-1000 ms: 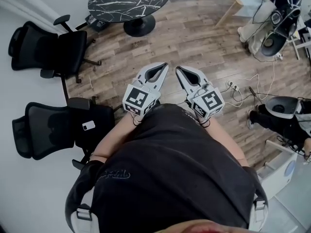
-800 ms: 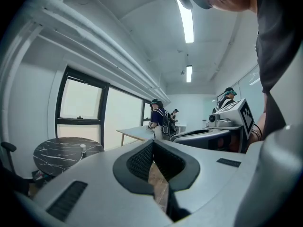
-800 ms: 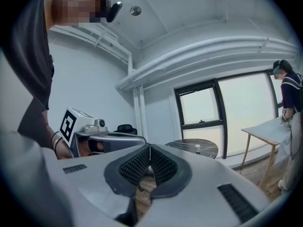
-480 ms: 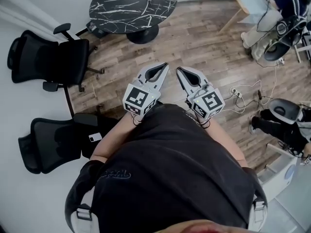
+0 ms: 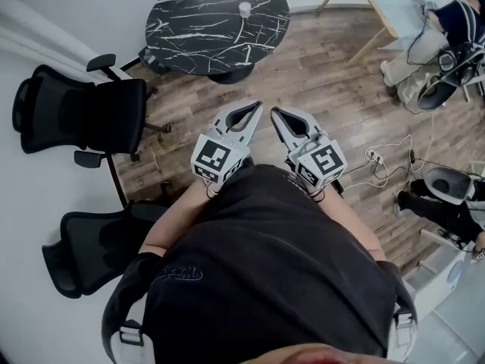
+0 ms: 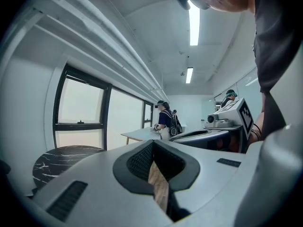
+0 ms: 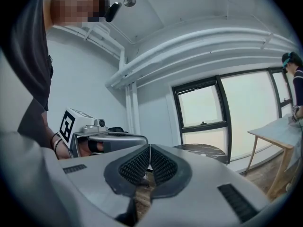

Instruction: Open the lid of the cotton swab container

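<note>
The left claw (image 5: 257, 105) and the right claw (image 5: 275, 111) are clenched on nothing and held side by side above the wooden plank floor (image 5: 333, 89). They are well apart from the small white cylindrical cotton swab container (image 5: 244, 8), which stands right of the middle of the round black marble-veined bench (image 5: 189, 29). Once the bench is reached, the body is probably best steadied by one claw while the lid is lifted by the other.

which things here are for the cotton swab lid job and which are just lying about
For the job: small white round container, probably the swab one, on the round black marble table; left gripper and right gripper, both shut, empty.
Lying about: two black mesh office chairs; white power strip with cables; pale wooden-legged table.
</note>
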